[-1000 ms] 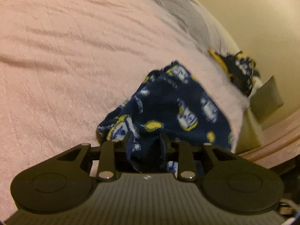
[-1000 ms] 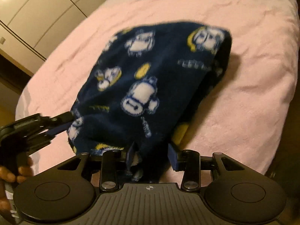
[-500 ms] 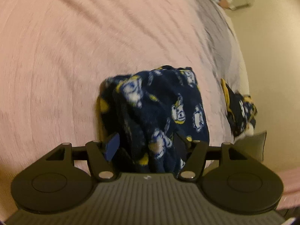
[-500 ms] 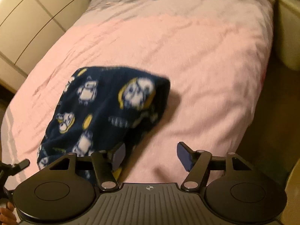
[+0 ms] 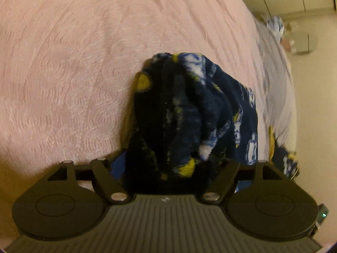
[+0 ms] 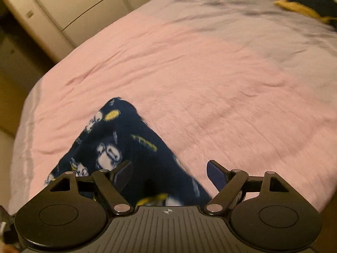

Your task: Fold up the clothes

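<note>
A navy fleece garment (image 5: pixel 189 113) printed with white and yellow cartoon figures lies bunched and folded on the pink bed cover (image 5: pixel 73 63). My left gripper (image 5: pixel 168 164) sits low over its near end. Its jaws are opening wide with the thick fabric between them, and the right fingertip is hidden by the fleece. In the right wrist view the same garment (image 6: pixel 118 147) lies at the lower left. My right gripper (image 6: pixel 170 175) is above its edge with the jaws opening. The fabric lies under them and neither pad presses on it.
A second navy and yellow garment (image 6: pixel 311 2) lies on the grey part of the cover and also shows as a dark heap (image 5: pixel 282 160) at the bed's edge. Cream wardrobe doors (image 6: pixel 73 6) stand beyond the bed. Broad pink cover (image 6: pixel 210 73) stretches ahead.
Both grippers have let go of the garment and spread their jaws. It dropped onto the bed in a folded heap. The right gripper swung away to the right; the left rolled and sank.
</note>
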Action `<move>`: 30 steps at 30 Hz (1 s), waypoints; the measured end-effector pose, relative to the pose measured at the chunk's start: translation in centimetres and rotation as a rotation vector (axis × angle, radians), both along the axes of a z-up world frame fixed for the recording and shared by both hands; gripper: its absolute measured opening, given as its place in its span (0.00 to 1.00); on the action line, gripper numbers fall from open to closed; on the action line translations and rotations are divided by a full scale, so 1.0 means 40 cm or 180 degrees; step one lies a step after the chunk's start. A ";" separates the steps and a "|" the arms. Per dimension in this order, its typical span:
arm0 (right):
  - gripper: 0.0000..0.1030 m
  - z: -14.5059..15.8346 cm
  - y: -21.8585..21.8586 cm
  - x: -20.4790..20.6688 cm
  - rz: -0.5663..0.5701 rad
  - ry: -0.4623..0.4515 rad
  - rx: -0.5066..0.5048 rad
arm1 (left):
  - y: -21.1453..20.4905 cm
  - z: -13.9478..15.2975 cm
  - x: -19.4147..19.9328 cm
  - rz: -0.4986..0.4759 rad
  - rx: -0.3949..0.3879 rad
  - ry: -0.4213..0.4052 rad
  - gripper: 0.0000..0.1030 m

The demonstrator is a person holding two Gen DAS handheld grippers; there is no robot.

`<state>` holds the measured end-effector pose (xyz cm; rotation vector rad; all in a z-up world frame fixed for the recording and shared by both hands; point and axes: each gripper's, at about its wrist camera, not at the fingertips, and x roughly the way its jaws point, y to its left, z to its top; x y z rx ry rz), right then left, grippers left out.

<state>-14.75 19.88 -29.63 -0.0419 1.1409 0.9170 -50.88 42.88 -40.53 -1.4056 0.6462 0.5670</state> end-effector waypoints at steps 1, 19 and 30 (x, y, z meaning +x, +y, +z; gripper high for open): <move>0.81 -0.015 0.011 0.025 0.0093 0.0112 0.0018 | -0.006 -0.012 -0.004 0.0045 -0.0011 -0.0043 0.76; 0.84 -0.213 0.189 0.251 0.1159 0.1322 0.0191 | -0.028 -0.080 0.033 0.0277 -0.0097 -0.0370 0.72; 0.87 -0.278 0.206 0.267 0.1245 0.1906 0.0213 | -0.025 -0.079 0.054 0.0326 -0.0082 -0.0370 0.71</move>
